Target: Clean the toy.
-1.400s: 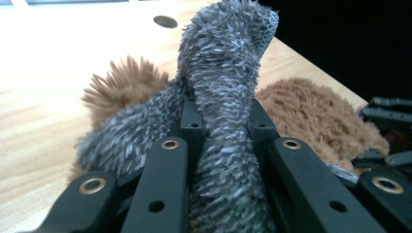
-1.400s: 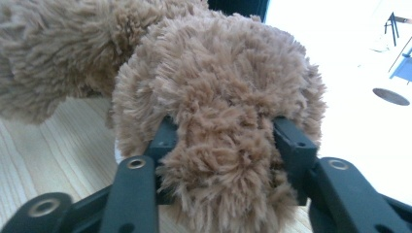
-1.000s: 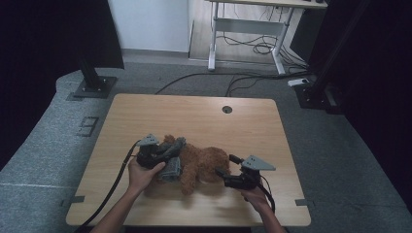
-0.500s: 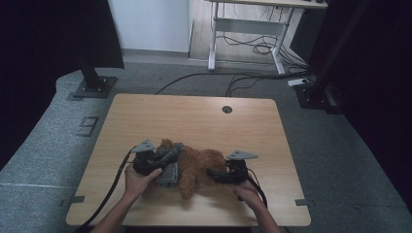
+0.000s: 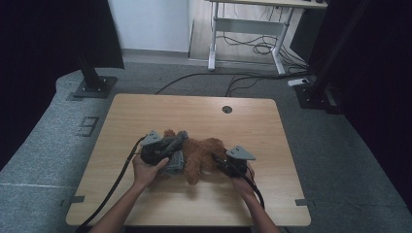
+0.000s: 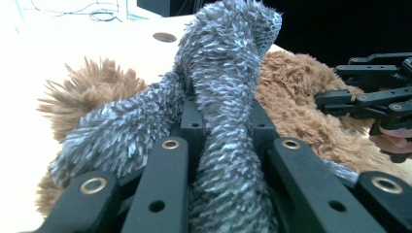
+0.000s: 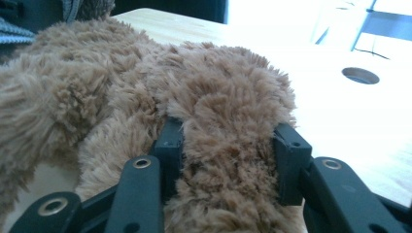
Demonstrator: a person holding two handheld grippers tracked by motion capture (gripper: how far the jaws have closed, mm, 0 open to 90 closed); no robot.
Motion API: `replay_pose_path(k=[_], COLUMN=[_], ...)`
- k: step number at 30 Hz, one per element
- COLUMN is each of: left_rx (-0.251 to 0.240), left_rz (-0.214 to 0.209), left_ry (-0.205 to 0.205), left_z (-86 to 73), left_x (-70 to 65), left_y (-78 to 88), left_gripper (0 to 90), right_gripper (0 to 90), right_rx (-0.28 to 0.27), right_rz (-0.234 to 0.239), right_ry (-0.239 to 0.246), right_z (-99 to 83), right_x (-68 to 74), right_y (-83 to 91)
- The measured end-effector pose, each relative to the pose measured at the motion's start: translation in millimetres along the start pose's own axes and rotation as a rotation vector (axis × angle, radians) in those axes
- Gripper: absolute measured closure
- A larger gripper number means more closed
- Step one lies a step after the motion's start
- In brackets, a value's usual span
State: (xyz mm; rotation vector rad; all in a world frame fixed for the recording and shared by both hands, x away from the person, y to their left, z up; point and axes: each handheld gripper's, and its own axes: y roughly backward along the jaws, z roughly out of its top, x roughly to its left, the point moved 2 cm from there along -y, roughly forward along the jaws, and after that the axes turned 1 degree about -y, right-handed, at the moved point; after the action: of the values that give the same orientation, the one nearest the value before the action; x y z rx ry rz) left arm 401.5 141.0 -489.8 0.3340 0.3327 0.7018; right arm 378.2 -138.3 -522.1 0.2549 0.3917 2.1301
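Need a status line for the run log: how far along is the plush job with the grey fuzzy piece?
Done: left gripper is shut on the grey fuzzy piece, which lies over the brown plush toy. In hand: the right gripper has just been closing, its jaws now squeezing a brown plush limb. Left: whether the grey piece goes on or comes off can't be told; either way it still drapes over the toy on the table.

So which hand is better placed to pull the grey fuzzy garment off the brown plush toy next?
Left, probably: the left gripper is shut on the grey fuzzy garment, while the right gripper clamps the brown plush toy.
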Motion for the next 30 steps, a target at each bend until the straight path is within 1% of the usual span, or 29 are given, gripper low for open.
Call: replay_pose_path(k=[2,5,7,9,11,12,14,15,16,18,19,22,24,25,27,28,30], left_rx=[0.006,0.013,0.021,0.022,0.023,0.028,0.032,0.031,0.036,0.059,0.065,0.07,0.09,0.113,0.165,0.186,0.221], left_rz=[0.006,0.014,0.006,-0.012,-0.038,-0.054,-0.09,-0.104,-0.108,-0.118,-0.123,-0.106,-0.093,-0.08,-0.081,-0.076,-0.073], left_ry=[0.002,0.007,0.014,0.015,0.038,0.05,0.07,0.068,0.051,0.009,-0.014,-0.052,-0.05,-0.05,-0.03,-0.024,-0.022], left_z=[4.8,9.4,8.7,3.9,-0.7,-0.5,6.9,12.9,19.3,31.9,39.4,53.8,59.9,60.5,56.5,53.6,48.8], left_x=[2.8,4.2,3.8,1.2,-2.9,-5.5,-12.5,-17.2,-22.7,-33.5,-39.6,-47.5,-47.1,-45.6,-41.3,-39.4,-37.2], left_y=[-8.8,-17.5,-15.9,-10.3,-2.7,1.9,12.1,16.6,19.5,20.0,18.3,11.0,0.8,-6.2,-19.9,-24.6,-28.4], left_gripper=[75.6,75.7,75.7,75.8,75.9,75.8,75.6,75.4,75.2,74.8,74.8,74.7,74.6,74.5,74.5,74.5,74.8], right_gripper=[57.5,58.6,58.7,58.9,58.8,58.8,58.7,58.7,58.5,58.0,57.8,57.3,57.1,56.9,56.0,55.3,52.3], right_rx=[-0.011,-0.029,-0.035,-0.046,-0.046,-0.049,-0.045,-0.048,-0.049,-0.052,-0.054,-0.066,-0.07,-0.07,-0.075,-0.08,-0.083], right_rz=[-0.021,-0.059,-0.052,-0.033,-0.01,0.001,0.014,0.014,0.018,0.022,0.025,0.035,0.044,0.047,0.06,0.065,0.083], right_ry=[-0.007,0.004,-0.002,0.022,0.053,0.072,0.113,0.135,0.143,0.162,0.169,0.191,0.198,0.202,0.203,0.203,0.194], right_z=[1.3,3.6,2.7,-0.9,-4.6,-6.8,-12.6,-15.7,-18.9,-25.1,-27.6,-35.2,-38.3,-39.1,-40.0,-40.1,-39.4], right_x=[-7.0,-13.9,-14.4,-10.9,-5.4,-1.9,5.5,8.4,10.6,13.4,14.5,17.8,18.9,19.1,19.5,19.6,18.7], right_y=[-3.6,-7.6,-7.0,-2.3,5.6,10.1,19.3,23.9,28.3,35.4,38.6,45.5,48.0,49.2,50.8,51.4,52.9])
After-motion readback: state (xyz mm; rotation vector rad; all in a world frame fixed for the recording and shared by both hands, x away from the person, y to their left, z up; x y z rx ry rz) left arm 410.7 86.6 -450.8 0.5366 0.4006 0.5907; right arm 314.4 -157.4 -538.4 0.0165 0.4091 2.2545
